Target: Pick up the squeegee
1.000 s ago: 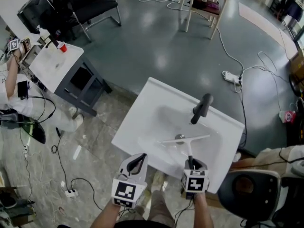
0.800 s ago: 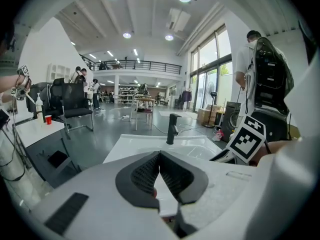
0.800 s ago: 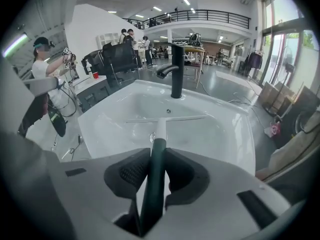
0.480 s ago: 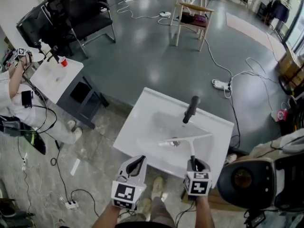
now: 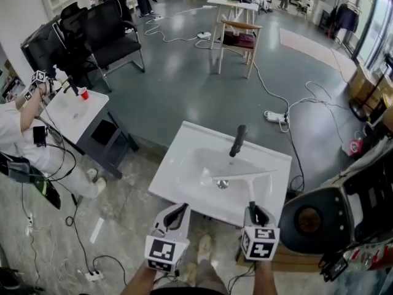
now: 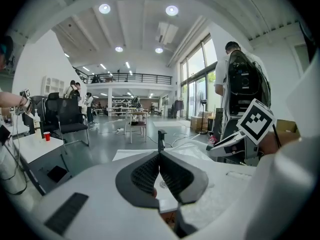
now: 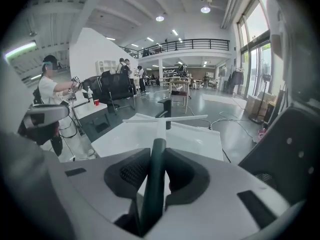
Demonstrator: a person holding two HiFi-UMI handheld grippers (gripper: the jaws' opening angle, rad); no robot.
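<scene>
The squeegee (image 5: 244,177) has a white blade and a dark green handle. My right gripper (image 5: 256,215) is shut on that handle and holds the blade in the air above the white sink (image 5: 178,158). In the right gripper view the handle (image 7: 154,176) runs up between the two pads to the blade (image 7: 165,119), which lies crosswise in front of the black tap (image 7: 166,110). My left gripper (image 5: 176,214) is shut with nothing in it, near the sink's front edge. In the left gripper view its pads (image 6: 159,173) meet, with the tap (image 6: 161,140) beyond them.
The black tap (image 5: 236,141) stands at the sink's back and the drain (image 5: 222,184) lies in the bowl. A black office chair (image 5: 319,217) stands to the right, a small white table (image 5: 73,109) with a red cup (image 5: 84,94) to the left. Cables cross the floor.
Both grippers have risen, and the squeegee has come up out of the sink bowl with the right one. The head view has tilted up and shows more of the room.
</scene>
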